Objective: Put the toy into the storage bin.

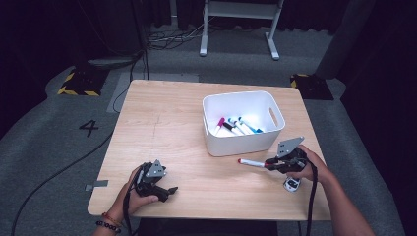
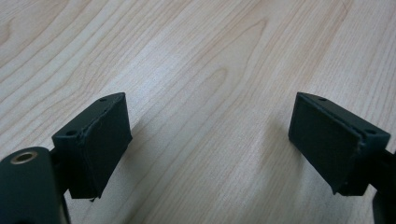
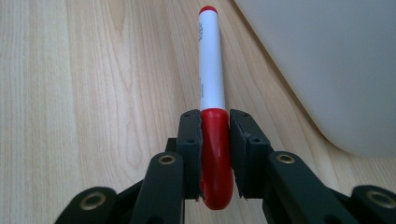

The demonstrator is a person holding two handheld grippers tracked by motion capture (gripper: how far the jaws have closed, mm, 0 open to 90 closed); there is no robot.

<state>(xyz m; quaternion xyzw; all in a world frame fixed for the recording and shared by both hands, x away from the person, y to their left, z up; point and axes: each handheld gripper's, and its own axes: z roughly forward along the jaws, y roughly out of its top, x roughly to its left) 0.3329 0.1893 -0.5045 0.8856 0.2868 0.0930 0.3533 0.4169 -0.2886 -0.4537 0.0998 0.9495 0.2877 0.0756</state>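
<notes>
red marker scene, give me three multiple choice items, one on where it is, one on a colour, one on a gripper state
1. Where is the red marker?
A. Inside the white bin
B. Held in the right gripper, beside the bin
C. Lying under the left gripper

2. What colour is the bin holding the other markers?
A. White
B. Blue
C. Black

3. How does the left gripper stand?
A. Shut on a marker
B. Shut on nothing
C. Open, with bare table between its jaws

Answers:
1. B: the right gripper view shows the right gripper with its jaws clamped on the marker's red cap, the bin wall just alongside.
2. A: the high view shows a white bin on the wooden table.
3. C: the left gripper view shows the jaws wide apart over wood grain.
</notes>
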